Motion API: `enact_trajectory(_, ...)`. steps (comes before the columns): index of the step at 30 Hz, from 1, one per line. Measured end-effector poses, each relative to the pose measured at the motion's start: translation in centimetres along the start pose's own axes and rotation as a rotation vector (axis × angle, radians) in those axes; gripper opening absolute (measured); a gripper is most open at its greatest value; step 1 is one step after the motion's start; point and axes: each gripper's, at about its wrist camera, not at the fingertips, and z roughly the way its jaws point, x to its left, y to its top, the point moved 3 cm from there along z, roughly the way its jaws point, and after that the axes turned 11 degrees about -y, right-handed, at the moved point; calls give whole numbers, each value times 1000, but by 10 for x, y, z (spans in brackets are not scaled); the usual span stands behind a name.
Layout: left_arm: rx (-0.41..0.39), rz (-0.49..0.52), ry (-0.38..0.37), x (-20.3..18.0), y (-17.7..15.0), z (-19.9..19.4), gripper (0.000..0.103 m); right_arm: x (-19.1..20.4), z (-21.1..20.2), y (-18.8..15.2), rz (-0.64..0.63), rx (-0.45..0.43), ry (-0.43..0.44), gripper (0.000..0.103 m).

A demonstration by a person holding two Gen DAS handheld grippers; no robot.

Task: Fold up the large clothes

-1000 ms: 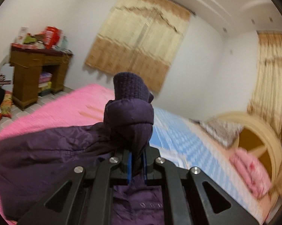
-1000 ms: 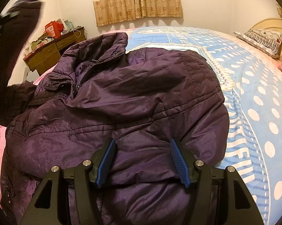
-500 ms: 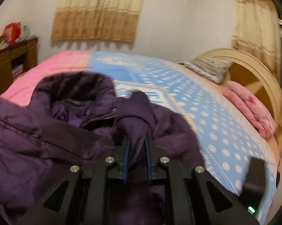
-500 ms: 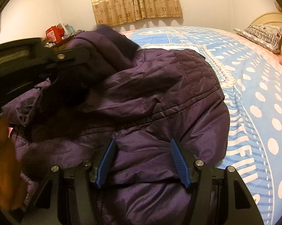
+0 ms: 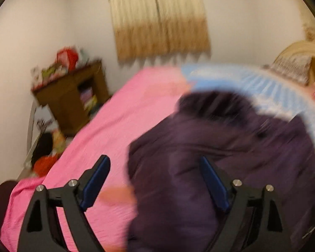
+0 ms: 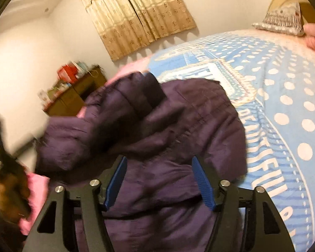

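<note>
My left gripper (image 5: pixel 155 180) is opening wide, gripping nothing; my right gripper (image 6: pixel 158 179) is opening too, empty. The purple jacket (image 6: pixel 157 126) is lying just ahead. The bedsheet (image 6: pixel 283 105) lettering is unreadable.

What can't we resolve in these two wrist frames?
- Left wrist view: motion blur smears the purple jacket; seams, zip and collar unreadable.
- Same view: left gripper jaws opening, nothing pinched; whether the pads brush the fabric is unclear.
- Right wrist view: right gripper jaws opening over the jacket; its body hides the near hem.
- Both views: clutter on the wooden desk too small and blurred.
- Jacket's left edge cut off.
</note>
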Motion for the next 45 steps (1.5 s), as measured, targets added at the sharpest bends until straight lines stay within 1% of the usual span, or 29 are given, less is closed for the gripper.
enact_trajectory(2,63,25,52,20,-17,8,92,19,-6,14,-34,13,26,70)
enact_trajectory(3,71,14,63,22,-22,9,93,26,-5,22,-46,23,40,70)
enact_trajectory(4,80,-9,60,27,-25,10,93,34,-4,30,-53,39,51,70)
enact_trajectory(5,81,-47,34,31,-28,10,92,45,-2,41,-65,52,46,70)
enact_trajectory(7,45,-143,-21,41,-26,-1,92,60,0,54,-91,54,40,70)
enact_trajectory(10,-23,-219,6,49,-26,-33,91,87,4,68,-151,52,64,70)
enact_trajectory(11,-36,-230,-1,48,-31,-45,92,96,9,69,-193,61,49,70)
enact_trajectory(13,-25,-232,-7,50,-52,-52,96,112,21,68,-295,62,-16,70)
enact_trajectory(15,-7,-220,-25,43,-70,-58,97,102,29,67,-301,48,-76,70)
enact_trajectory(17,24,-185,-23,34,-85,-58,97,87,39,70,-263,56,-111,70)
enact_trajectory(19,54,-140,-18,25,-85,-39,97,75,47,73,-216,64,-125,70)
enact_trajectory(20,58,-131,-2,26,-83,-29,97,68,56,75,-175,91,-121,70)
enact_trajectory(22,106,-140,12,28,-80,-11,97,61,70,75,-120,155,-82,70)
enact_trajectory(24,107,-165,1,28,-74,3,97,65,79,74,-115,187,-68,70)
enact_trajectory(26,135,-173,22,25,-69,17,97,71,88,72,-139,223,-54,70)
enact_trajectory(28,146,-203,-23,23,-67,22,97,71,92,72,-127,225,-54,70)
enact_trajectory(29,163,-207,-28,20,-66,24,97,70,93,73,-113,223,-49,70)
enact_trajectory(30,161,-189,-24,14,-65,24,97,69,95,74,-101,225,-43,65)
enact_trajectory(31,146,-167,-7,12,-65,22,97,69,98,72,-102,232,-39,53)
enact_trajectory(33,108,-135,52,14,-60,23,99,74,101,68,-137,252,-15,44)
enact_trajectory(34,104,-149,102,21,-61,24,100,76,100,66,-156,246,-16,35)
enact_trajectory(35,105,-183,177,36,-62,26,103,80,97,66,-193,228,-29,33)
enact_trajectory(37,133,-295,252,68,-70,29,101,83,88,69,-230,179,-48,28)
enact_trajectory(38,172,-369,292,88,-82,32,101,83,84,71,-242,152,-71,27)
enact_trajectory(39,201,-402,283,98,-91,35,101,80,78,76,-250,103,-101,27)
enact_trajectory(40,240,-441,265,108,-102,40,102,75,76,80,-247,78,-115,27)
enact_trajectory(41,231,-490,221,115,-109,39,101,71,80,80,-247,90,-116,27)
enact_trajectory(43,177,-510,193,114,-105,23,99,66,91,76,-255,122,-110,27)
enact_trajectory(45,100,-474,159,100,-86,6,99,67,96,68,-286,113,-118,27)
